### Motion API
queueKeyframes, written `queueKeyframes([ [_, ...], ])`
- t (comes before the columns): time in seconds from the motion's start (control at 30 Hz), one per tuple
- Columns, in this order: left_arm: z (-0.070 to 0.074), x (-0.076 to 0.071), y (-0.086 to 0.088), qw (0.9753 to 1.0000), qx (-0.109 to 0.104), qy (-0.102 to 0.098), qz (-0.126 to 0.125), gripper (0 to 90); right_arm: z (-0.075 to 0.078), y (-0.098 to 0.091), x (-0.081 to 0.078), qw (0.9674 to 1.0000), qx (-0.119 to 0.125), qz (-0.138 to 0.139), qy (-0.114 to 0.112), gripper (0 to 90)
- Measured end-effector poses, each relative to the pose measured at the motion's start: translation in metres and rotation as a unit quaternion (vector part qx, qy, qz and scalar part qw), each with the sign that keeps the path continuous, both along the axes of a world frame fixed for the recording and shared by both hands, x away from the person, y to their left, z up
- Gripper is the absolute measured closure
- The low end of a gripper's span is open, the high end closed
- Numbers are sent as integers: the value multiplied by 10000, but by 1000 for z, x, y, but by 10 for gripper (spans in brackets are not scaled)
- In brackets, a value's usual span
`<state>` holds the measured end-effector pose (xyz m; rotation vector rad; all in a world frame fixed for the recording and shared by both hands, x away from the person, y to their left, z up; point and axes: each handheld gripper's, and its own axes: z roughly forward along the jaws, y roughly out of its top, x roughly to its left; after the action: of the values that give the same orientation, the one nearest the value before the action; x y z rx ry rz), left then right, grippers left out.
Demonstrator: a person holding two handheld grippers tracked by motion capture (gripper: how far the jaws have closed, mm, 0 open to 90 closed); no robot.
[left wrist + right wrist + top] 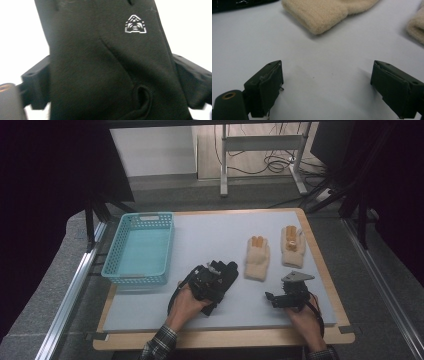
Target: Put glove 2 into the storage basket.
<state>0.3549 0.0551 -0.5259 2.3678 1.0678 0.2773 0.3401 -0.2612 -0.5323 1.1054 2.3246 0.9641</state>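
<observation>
Left tool (pixel 212 279) over a black glove (pixel 227 272) near the front middle of the worktop (pixel 210 240); glove lying between spread jaws, pads not seen pressing it. Right tool (pixel 280 299) spread wide, nothing between jaws, resting low near the right front. Two cream gloves (pixel 257 257) beyond. Blue basket (pixel 140 247) at left

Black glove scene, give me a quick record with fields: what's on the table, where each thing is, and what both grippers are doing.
surface: grey mat on a wooden table
black glove: near centre, between the left gripper jaws
left gripper state: jaws wide, whether pads press on the glove cannot be told
cream gloves: a pair, flat, right of centre
basket: blue, left side
right gripper: open, nothing between its jaws, in front of the cream gloves
</observation>
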Motion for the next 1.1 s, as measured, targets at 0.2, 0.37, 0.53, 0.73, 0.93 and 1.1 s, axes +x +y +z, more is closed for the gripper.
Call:
queueKeyframes([
  [0.2,7,3,11,9999,69,-136,16,451,0,0,0,10000,-1,1,0,106],
  [0.37,11,5,13,9998,88,-165,-10,592,0,0,0,10000,0,1,2,106],
  [0.53,19,8,16,9998,29,-193,-7,629,0,0,0,10000,0,1,0,106],
  [0.73,35,13,21,9995,-61,-294,55,627,0,0,0,10000,2,2,2,106],
  [0.93,59,23,30,9990,-101,-403,170,623,0,0,0,10000,3,3,8,106],
  [1.1,71,29,35,9988,-153,-389,266,623,0,0,0,10000,5,2,3,106],
])
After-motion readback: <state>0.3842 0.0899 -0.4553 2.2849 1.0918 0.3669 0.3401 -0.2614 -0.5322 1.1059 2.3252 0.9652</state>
